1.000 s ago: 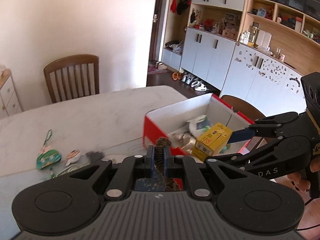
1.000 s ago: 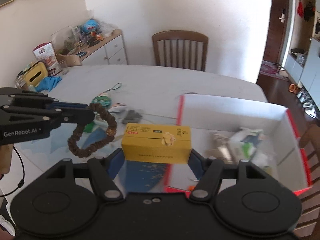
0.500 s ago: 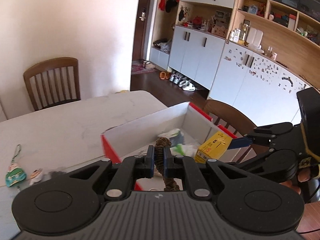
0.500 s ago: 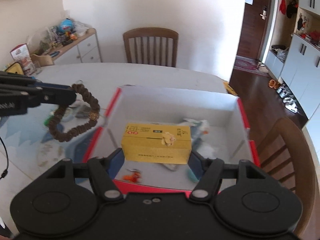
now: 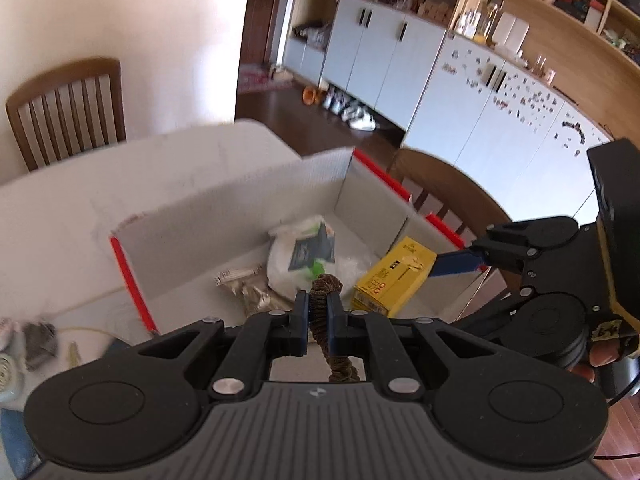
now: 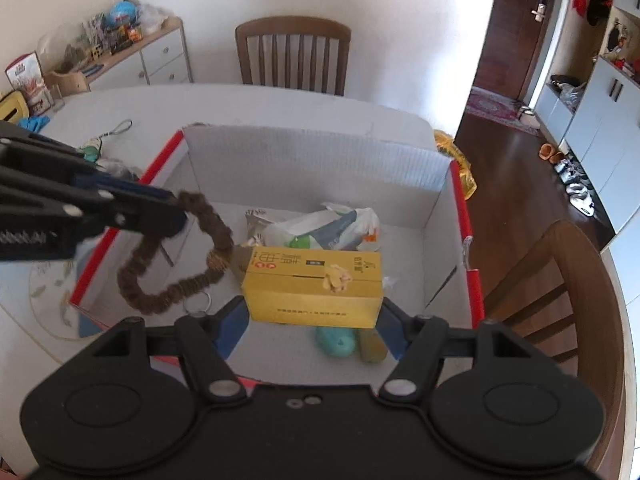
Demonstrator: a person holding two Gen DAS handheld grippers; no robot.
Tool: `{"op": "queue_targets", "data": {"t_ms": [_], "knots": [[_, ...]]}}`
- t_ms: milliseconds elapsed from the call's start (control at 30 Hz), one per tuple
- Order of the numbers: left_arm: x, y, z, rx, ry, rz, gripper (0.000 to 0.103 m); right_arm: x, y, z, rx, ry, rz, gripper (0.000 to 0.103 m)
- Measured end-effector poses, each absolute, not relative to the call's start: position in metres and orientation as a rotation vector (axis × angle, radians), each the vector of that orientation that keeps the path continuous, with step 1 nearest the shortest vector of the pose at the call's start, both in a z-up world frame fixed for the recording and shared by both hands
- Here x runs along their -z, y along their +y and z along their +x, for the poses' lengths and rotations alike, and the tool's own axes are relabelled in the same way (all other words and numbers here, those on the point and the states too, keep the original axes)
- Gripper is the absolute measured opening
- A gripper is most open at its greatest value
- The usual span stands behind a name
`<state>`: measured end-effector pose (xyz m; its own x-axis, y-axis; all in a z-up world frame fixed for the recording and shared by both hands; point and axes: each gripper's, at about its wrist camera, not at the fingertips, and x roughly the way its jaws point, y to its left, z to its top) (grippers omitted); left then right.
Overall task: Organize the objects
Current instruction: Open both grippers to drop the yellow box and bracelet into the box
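My left gripper is shut on a brown beaded loop, which hangs over the left part of the red-edged white box as the brown beaded loop in the right wrist view. My right gripper is shut on a yellow carton, held above the box's floor; the same yellow carton shows in the left wrist view. Inside the box lie a white plastic bag, a crumpled wrapper, a teal item and a metal ring.
The box sits on a pale marble table. Small trinkets lie left of the box on the table. Wooden chairs stand behind the table and at its right. A cluttered sideboard is at far left.
Both grippers have travelled from over the table to above the box and sunk toward it, still carrying the loop and the carton. The box now fills both views.
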<state>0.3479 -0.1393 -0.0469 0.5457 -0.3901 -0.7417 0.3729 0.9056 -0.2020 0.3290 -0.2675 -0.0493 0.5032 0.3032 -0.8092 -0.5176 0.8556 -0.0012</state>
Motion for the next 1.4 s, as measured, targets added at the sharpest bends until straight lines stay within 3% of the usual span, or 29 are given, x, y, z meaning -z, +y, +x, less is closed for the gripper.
{"op": "queue_targets", "data": {"t_ms": [333,900,1400], "knots": [[0.087,-0.163,0.367,0.447,1.019,0.060,0.008,0.073,-0.260,0.353,-0.567,1.052,-0.330,0.068],[0.118,-0.186,0.396,0.419,1.166,0.196,0.008,0.089,-0.260,0.377,-0.598,1.119,-0.378,0.068],[0.120,-0.181,0.390,0.368,1.176,0.213,0.011,0.057,-0.297,0.369,-0.654,1.045,-0.215,0.070]]}}
